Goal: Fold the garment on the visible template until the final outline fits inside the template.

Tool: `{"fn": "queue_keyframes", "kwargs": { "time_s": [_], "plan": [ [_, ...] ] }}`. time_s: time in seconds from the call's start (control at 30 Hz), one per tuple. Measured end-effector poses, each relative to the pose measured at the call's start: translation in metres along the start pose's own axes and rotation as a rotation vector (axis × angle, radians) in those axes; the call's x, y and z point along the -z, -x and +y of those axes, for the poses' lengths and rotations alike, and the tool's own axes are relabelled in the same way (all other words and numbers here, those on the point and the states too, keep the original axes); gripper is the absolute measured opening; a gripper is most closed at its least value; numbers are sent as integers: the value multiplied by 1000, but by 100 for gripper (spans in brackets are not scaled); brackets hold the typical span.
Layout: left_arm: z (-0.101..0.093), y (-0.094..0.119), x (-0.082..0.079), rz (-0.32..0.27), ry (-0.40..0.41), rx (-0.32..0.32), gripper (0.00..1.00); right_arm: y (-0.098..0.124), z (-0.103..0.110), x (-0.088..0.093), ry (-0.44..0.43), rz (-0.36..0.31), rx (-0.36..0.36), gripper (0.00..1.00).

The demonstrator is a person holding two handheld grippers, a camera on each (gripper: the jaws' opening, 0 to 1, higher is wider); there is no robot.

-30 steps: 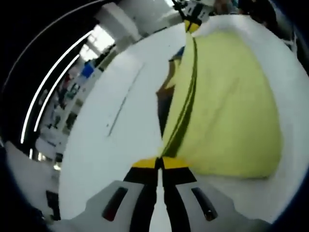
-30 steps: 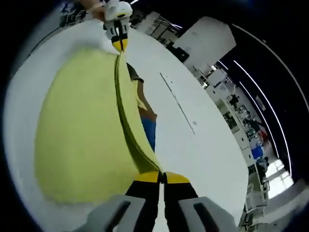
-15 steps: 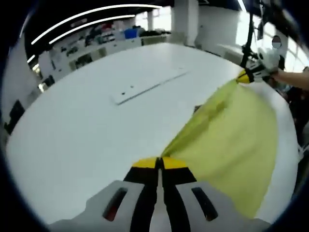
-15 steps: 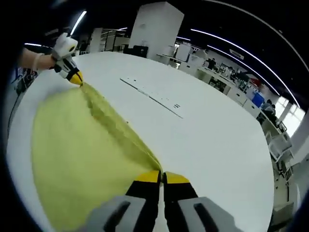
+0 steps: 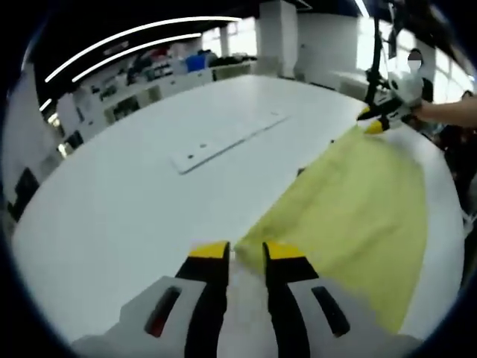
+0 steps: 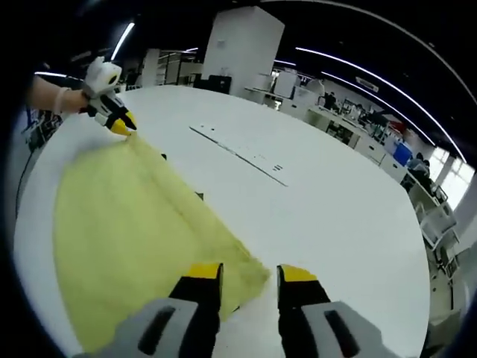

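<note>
Yellow fabric, a thin soft garment (image 5: pixel 358 201), lies spread flat on the large round white worktop (image 5: pixel 141 186), close to the worktop's edge nearest the person. In the left gripper view the left gripper (image 5: pixel 244 252), white-bodied with yellow-tipped black jaws, has its jaws spread apart, and one corner of the cloth lies on the worktop between them, ungripped. From that corner the garment's straight edge runs across the worktop to the far corner, where the right gripper (image 5: pixel 378 121) sits with a hand behind it; its tips look parted beside the fabric there.

In the right gripper view the right gripper (image 6: pixel 249 273) likewise has its jaws spread, the near corner of the garment (image 6: pixel 127 224) lying loose between them. The cloth's long edge leads away to the left gripper (image 6: pixel 119 121), whose yellow tips sit at the opposite corner, just at the fabric.

Beyond the garment, toward the middle of the worktop, a long thin white strip (image 5: pixel 227 139) with small dark marks lies flat, well apart from the cloth. A small dark spot shows at the cloth's long edge.
</note>
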State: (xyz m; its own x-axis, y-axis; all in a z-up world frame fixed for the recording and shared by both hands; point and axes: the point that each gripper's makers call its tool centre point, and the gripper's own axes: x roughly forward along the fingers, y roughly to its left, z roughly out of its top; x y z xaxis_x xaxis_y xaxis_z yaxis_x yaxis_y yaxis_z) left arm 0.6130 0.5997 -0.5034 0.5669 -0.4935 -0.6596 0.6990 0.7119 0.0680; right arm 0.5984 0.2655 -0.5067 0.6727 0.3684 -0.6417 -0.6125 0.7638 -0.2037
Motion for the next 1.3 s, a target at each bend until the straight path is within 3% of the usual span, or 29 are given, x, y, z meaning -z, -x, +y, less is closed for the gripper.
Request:
{"fn": "queue_keyframes", "kwargs": {
  "time_s": [0.13, 0.27, 0.37, 0.4, 0.5, 0.63, 0.77, 0.87, 0.97, 1.07, 1.2, 1.3],
  "plan": [
    [0, 7, 0, -11, -7, -7, 39, 6, 3, -7, -41, -39, -15, 44],
    [-4, 19, 2, -5, -39, -14, 38, 13, 5, -10, -52, -49, -10, 52],
    [-7, 24, 2, -13, 9, -13, 54, 19, 7, -11, -57, -60, -8, 53],
    [-9, 26, 1, -18, 14, -13, 55, 22, 8, -12, -56, -65, -4, 53],
    [-10, 33, 0, -23, -11, -46, 46, 28, 10, -11, -67, -63, -4, 53],
    [-14, 41, 0, -29, 12, -49, 50, 38, 12, -11, -82, -74, 0, 52],
    [-17, 50, -1, -45, 37, -77, 40, 50, 15, -10, -87, -79, 7, 52],
    [-24, 56, 1, -57, 71, -61, 35, 58, 17, -12, -114, -97, 5, 52],
    [-31, 62, 4, -67, 95, -52, 23, 66, 20, -11, -117, -103, 10, 52],
    [-39, 66, 7, -85, 156, -36, 31, 73, 24, -10, -132, -113, -1, 52],
    [-43, 70, 13, -85, 164, -30, 20, 81, 27, -7, -134, -118, -4, 51],
    [-50, 75, 15, -115, 247, 3, 29, 87, 32, -3, -169, -128, -27, 50]
  ]
}}
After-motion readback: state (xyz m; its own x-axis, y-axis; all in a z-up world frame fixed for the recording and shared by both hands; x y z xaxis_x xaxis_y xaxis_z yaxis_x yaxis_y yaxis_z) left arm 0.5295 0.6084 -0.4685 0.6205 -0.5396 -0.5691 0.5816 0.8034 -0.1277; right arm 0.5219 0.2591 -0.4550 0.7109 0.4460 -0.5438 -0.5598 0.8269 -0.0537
